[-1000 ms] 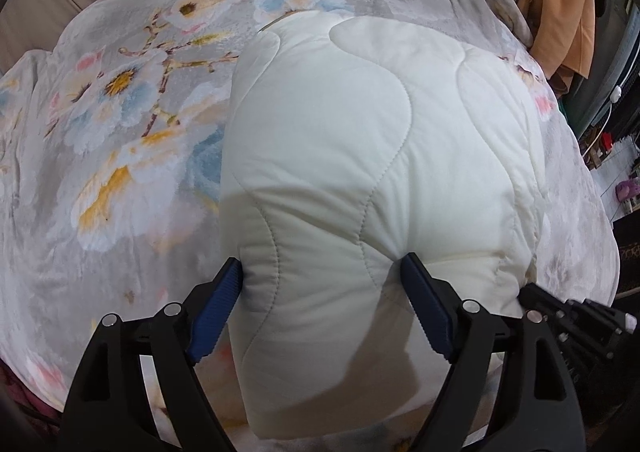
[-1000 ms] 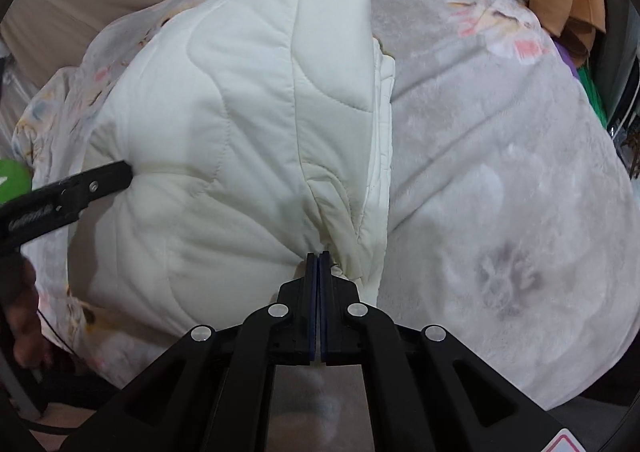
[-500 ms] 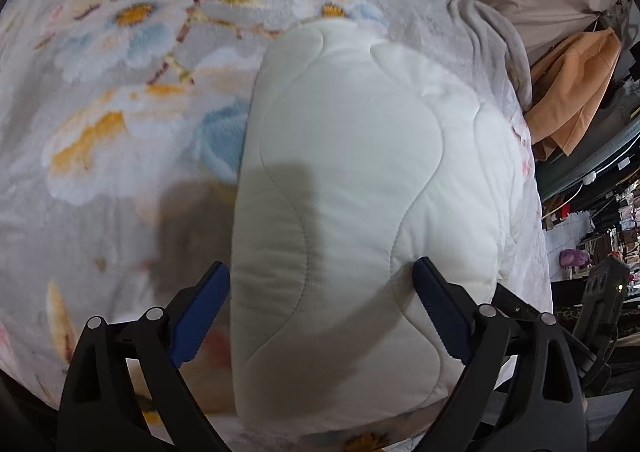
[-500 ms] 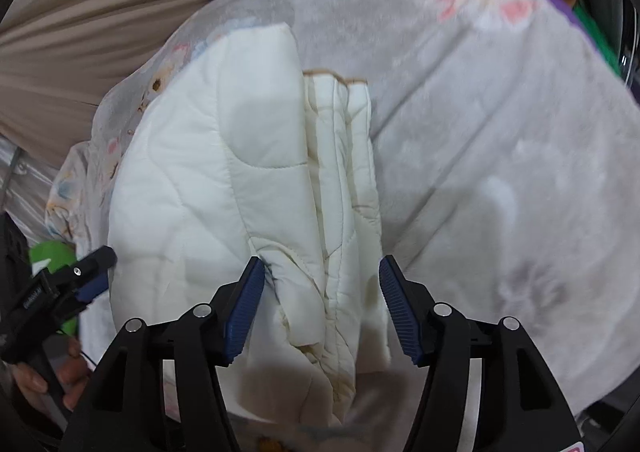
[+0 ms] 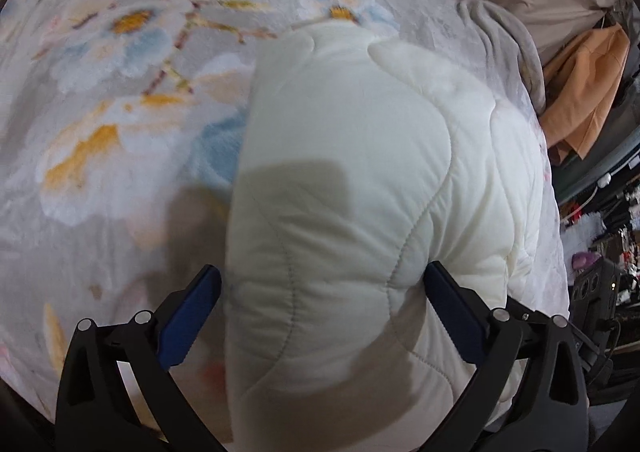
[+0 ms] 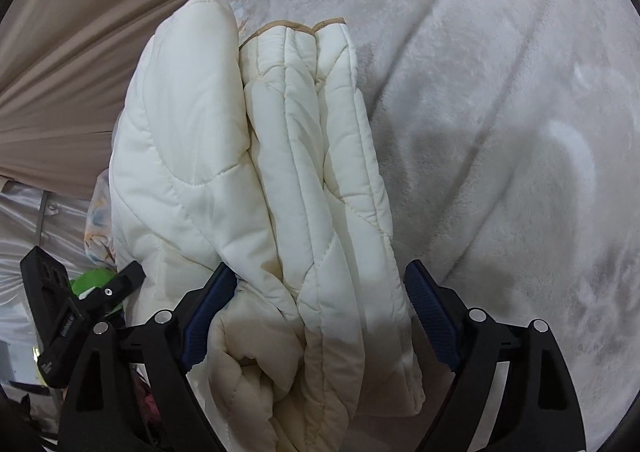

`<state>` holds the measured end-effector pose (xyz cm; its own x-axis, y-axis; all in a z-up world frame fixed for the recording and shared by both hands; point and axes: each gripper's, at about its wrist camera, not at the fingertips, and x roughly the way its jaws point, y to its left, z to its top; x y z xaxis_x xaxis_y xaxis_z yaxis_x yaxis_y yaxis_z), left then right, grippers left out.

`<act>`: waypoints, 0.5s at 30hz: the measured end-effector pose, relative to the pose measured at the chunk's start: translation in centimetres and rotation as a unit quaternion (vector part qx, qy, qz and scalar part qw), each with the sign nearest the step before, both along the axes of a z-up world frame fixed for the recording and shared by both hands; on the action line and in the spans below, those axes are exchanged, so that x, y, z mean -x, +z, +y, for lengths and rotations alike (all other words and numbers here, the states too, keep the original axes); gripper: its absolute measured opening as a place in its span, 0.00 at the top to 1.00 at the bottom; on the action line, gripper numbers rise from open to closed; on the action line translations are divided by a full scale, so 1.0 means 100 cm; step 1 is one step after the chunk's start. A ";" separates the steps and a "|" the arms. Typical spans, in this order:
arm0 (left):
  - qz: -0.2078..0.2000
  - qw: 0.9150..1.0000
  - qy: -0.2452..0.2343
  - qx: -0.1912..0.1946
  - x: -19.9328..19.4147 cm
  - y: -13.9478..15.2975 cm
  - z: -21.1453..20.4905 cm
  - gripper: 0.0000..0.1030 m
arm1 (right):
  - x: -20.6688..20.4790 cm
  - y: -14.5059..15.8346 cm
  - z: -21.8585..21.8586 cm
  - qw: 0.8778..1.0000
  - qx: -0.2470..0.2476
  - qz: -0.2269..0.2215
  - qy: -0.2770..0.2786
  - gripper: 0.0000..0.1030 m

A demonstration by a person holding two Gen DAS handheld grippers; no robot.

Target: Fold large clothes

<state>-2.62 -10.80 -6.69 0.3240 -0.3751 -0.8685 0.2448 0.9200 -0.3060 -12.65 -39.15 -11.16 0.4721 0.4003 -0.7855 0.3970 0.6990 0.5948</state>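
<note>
Two hand-held grippers with black arms and blue finger pads straddle a folded, cream-white quilted padded garment [image 5: 360, 180] that lies on a grey plush blanket printed with blue, white and yellow flowers [image 5: 112, 100]. From the left wrist camera, the left gripper [image 5: 320, 312] stands released, its pads spread wide at either side of the garment's near end, the left pad [image 5: 188, 316] just beside the fabric's left edge and the right pad [image 5: 452, 316] against its puffed surface. From the right wrist camera, the right gripper [image 6: 320, 312] is likewise spread apart, grasping nothing, with the garment's stacked, tan-trimmed layers [image 6: 280, 172] running between its pads toward the far side. The left gripper's black body shows at the near left of that view. A beige fabric backdrop [image 6: 60, 52] rises at the far left, and an orange cloth [image 5: 580, 92] hangs at the far right in the left wrist view.
</note>
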 end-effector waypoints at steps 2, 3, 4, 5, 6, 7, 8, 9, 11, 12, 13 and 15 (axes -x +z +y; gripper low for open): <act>0.003 1.000 -0.011 0.000 -0.002 -0.001 0.004 0.04 | -0.003 0.001 0.004 1.000 0.003 -0.001 0.007 0.19; 0.011 1.000 -0.015 0.005 -0.003 -0.005 0.006 0.04 | -0.005 0.001 0.005 1.000 0.002 0.000 0.008 0.19; 0.022 1.000 -0.015 0.014 -0.004 -0.011 0.006 0.04 | -0.009 0.001 0.001 1.000 0.000 0.001 0.008 0.19; 0.040 0.998 -0.013 0.035 -0.007 -0.018 0.006 0.04 | -0.011 0.001 0.002 1.000 0.000 0.003 0.006 0.19; 0.059 0.997 -0.011 0.055 -0.009 -0.025 0.005 0.04 | -0.014 0.000 0.003 1.000 -0.001 0.003 0.005 0.19; 0.067 0.996 -0.007 0.064 -0.010 -0.029 0.005 0.04 | -0.016 -0.002 0.000 1.000 -0.003 0.004 0.005 0.19; 0.071 0.995 -0.009 0.069 -0.011 -0.029 0.003 0.04 | -0.018 -0.002 0.002 1.000 -0.004 0.004 0.005 0.21; 0.071 0.995 -0.014 0.068 -0.011 -0.027 0.001 0.04 | -0.018 0.001 0.005 1.000 0.000 0.002 0.007 0.25; 0.060 0.996 -0.024 0.069 -0.007 -0.014 -0.003 0.14 | -0.023 0.011 0.015 1.000 0.010 -0.006 0.013 0.37; 0.048 0.996 -0.031 0.067 -0.004 -0.006 -0.005 0.21 | -0.024 0.019 0.019 1.000 0.017 -0.012 0.018 0.47; 0.035 0.997 -0.038 0.064 -0.001 0.002 -0.005 0.29 | -0.026 0.027 0.027 0.999 0.026 -0.017 0.022 0.56; 0.008 0.996 -0.055 0.067 0.004 0.024 -0.004 0.38 | -0.026 0.044 0.035 0.998 0.041 -0.032 0.029 0.64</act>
